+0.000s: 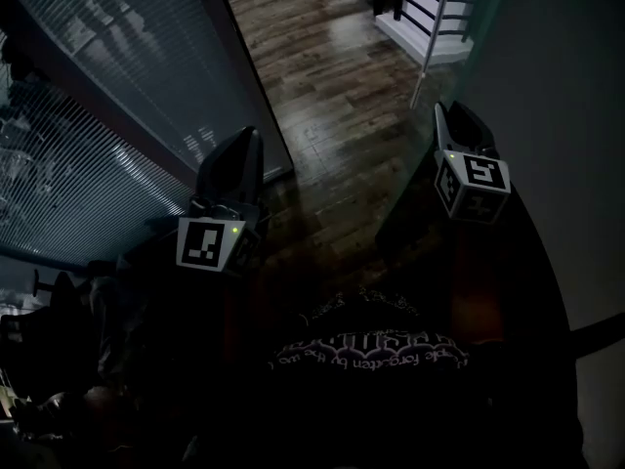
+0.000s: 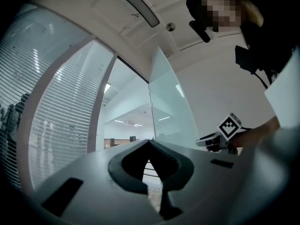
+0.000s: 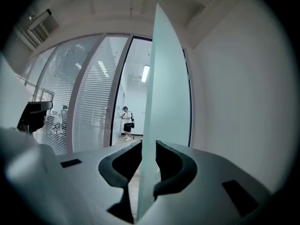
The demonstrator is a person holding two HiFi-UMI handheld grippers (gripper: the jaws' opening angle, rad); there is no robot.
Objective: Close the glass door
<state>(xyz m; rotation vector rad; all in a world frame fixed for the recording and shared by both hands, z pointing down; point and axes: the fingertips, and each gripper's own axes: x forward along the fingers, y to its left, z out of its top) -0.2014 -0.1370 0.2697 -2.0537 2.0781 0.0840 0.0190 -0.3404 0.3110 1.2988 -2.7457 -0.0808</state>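
White wall (image 3: 234, 93) fills the 3 o'clock side of the right gripper view. A glass partition with slatted blinds (image 3: 89, 93) takes the 9 o'clock side, with an open doorway between them. Dark plank floor (image 1: 322, 86) runs from centre to 12 o'clock in the head view. Glass door (image 3: 164, 88), frosted and pale green, stands ajar. It is seen edge-on at dead centre of the right gripper view, rising from 6 toward 12 o'clock, its pane angled off toward the wall. Right gripper (image 3: 149, 144) has its jaws clamped on the door's free edge, one jaw on each face of the pane. In the head view this gripper sits at about 2 o'clock, against the door. Left gripper (image 2: 150, 142) has its jaws pressed together with nothing between them, tips meeting in a point. It is held in open air at about 8 o'clock in the head view, near the partition and well apart from the door. White bars (image 1: 430, 8) at 1 o'clock in the head view are possibly a railing; the view is too dim to be sure. A long ceiling light (image 2: 138, 6) shows at 12 o'clock in the left gripper view. A small, distant person (image 3: 126, 123) stands beyond the doorway, just to 9 o'clock of the door's edge.
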